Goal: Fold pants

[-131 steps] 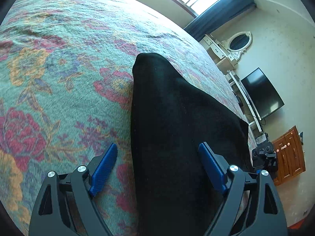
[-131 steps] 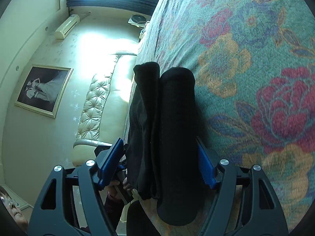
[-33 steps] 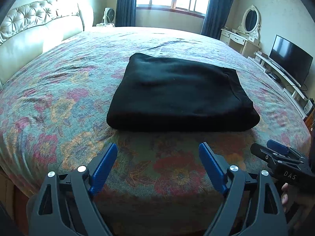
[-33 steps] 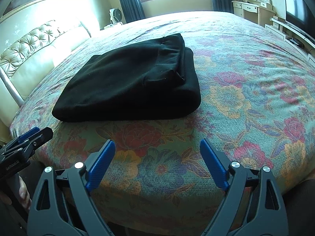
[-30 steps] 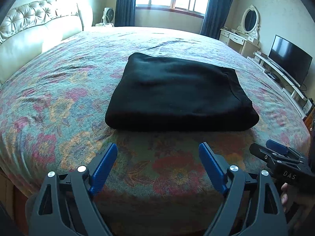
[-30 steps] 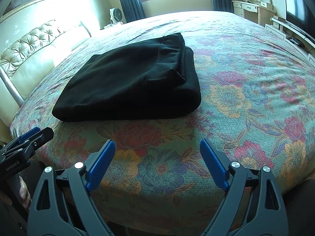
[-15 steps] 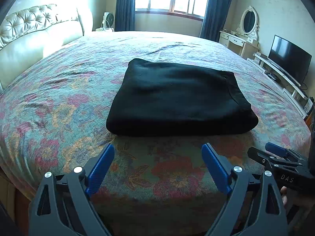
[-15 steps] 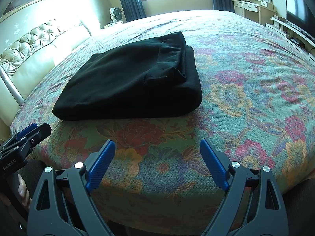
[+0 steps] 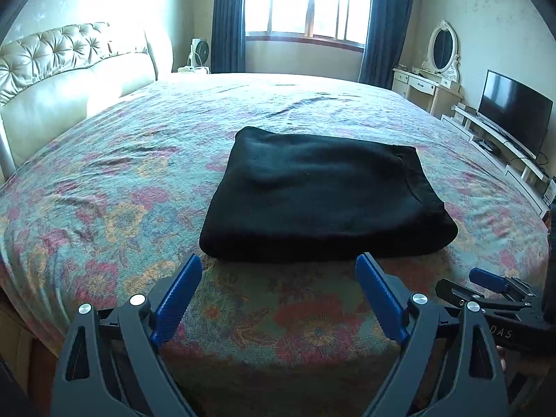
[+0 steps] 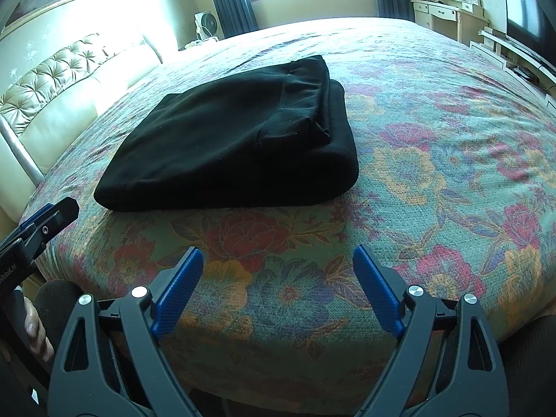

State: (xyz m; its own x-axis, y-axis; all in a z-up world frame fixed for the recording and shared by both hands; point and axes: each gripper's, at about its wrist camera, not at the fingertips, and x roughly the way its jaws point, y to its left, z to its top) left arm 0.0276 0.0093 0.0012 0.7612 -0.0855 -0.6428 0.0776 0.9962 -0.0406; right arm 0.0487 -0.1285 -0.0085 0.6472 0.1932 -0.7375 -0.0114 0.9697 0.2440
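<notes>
The black pants (image 9: 323,198) lie folded in a compact rectangle on the floral bedspread (image 9: 104,208). Both the left tongs (image 9: 278,274) and right tongs (image 10: 278,264) hang wide apart, empty (well short of the cloth). The folding looks finished; at most a smoothing touch remains.

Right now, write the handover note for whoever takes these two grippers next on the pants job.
Left gripper: open, holding nothing, hanging over the near edge of the bed, short of the pants.
Right gripper: open, holding nothing, also short of the pants, over the bed's near edge.
Pants: black, lying flat in a compact folded rectangle in the middle of the bed, with one narrower folded layer on top along the right side.
Done: the fold looks finished and the bundle is set down.
Left: probably nothing beyond squaring that top layer if a neater stack is wanted.
</notes>
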